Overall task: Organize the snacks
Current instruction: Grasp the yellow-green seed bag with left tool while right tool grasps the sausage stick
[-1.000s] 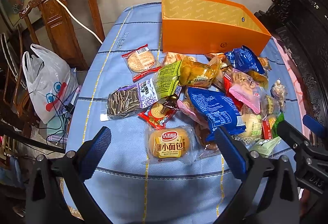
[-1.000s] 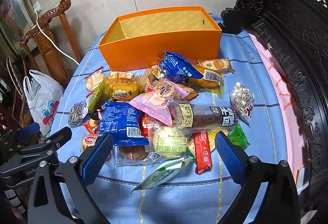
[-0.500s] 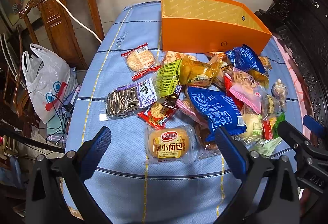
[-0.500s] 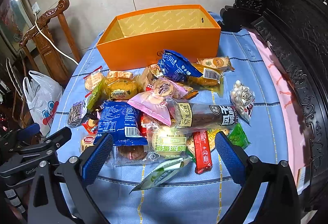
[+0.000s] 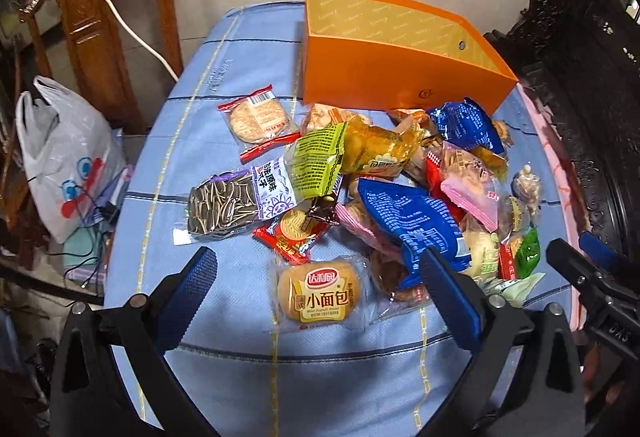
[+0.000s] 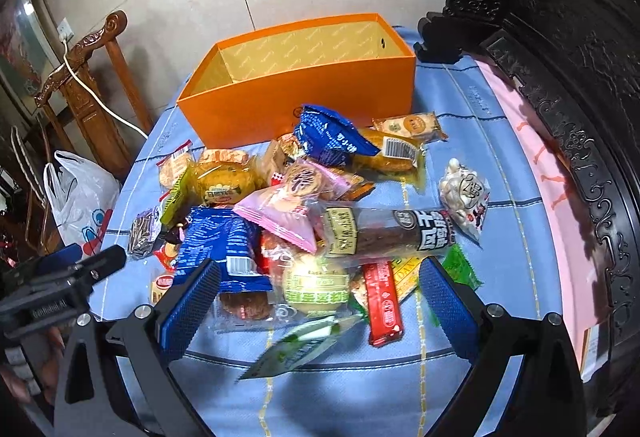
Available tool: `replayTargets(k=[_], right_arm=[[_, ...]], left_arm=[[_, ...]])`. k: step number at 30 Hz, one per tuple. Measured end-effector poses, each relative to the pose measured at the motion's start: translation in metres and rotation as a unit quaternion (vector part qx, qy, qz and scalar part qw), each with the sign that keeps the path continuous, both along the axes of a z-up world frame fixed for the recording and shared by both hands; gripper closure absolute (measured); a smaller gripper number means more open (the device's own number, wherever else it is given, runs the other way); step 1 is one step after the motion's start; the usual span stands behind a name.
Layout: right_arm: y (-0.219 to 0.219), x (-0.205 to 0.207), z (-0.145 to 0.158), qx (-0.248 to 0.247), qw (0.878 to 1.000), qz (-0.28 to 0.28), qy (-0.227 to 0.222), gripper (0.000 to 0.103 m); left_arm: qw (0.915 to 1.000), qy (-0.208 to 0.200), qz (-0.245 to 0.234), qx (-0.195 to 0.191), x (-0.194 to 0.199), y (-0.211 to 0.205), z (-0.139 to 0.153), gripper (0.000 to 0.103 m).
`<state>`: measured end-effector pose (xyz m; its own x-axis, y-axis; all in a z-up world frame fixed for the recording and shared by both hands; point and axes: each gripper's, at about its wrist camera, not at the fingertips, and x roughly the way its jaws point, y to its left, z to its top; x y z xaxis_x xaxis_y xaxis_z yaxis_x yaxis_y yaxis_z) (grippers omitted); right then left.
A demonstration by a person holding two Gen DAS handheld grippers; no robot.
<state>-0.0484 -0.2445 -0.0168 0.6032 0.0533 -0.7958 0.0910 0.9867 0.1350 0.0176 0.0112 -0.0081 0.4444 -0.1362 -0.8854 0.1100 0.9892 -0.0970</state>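
Observation:
A heap of several wrapped snacks lies on the blue tablecloth (image 5: 240, 377) in front of an empty orange box (image 5: 384, 77) (image 6: 304, 109). Nearest my left gripper (image 5: 320, 293) is a yellow small-bread packet (image 5: 318, 291), lying below and between its open fingers. A sunflower-seed bag (image 5: 228, 205) and a blue packet (image 5: 412, 221) lie just beyond. My right gripper (image 6: 320, 301) hovers open over a round green-labelled bun (image 6: 316, 287), a red bar (image 6: 384, 303) and a pale green sachet (image 6: 300, 347). Neither gripper holds anything.
A long dark sausage pack (image 6: 392, 233) and a bag of white nuts (image 6: 466, 197) lie right of the heap. A carved wooden chair (image 5: 104, 33) with a white cable and a white plastic bag (image 5: 60, 161) stand left of the table; dark carved furniture (image 6: 560, 49) borders the right.
Both grippers have crept slightly forward and nearer the heap, staying open. The snacks and the box have not moved.

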Motion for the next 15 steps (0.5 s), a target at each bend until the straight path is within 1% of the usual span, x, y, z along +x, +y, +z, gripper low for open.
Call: replayTargets(k=[5,7,11,15], right_arm=[[-0.004,-0.008,-0.009,-0.039,0.999,0.021,-0.008,0.003],[-0.005,-0.009,-0.012,-0.048,0.998,0.028,-0.010,0.003],[-0.011,-0.006,-0.015,-0.044,0.998,0.037,-0.013,0.003],[-0.022,0.007,-0.019,-0.038,0.999,0.028,-0.008,0.003]], left_arm=[[0.9997,0.023,-0.005,-0.002,0.009,0.010,-0.020,0.004],[0.9995,0.029,0.001,0.009,0.018,0.013,-0.029,0.004],[0.9991,0.034,0.002,0.026,0.044,0.011,-0.039,0.004],[0.9985,0.045,0.012,0.028,0.074,0.004,-0.046,0.004]])
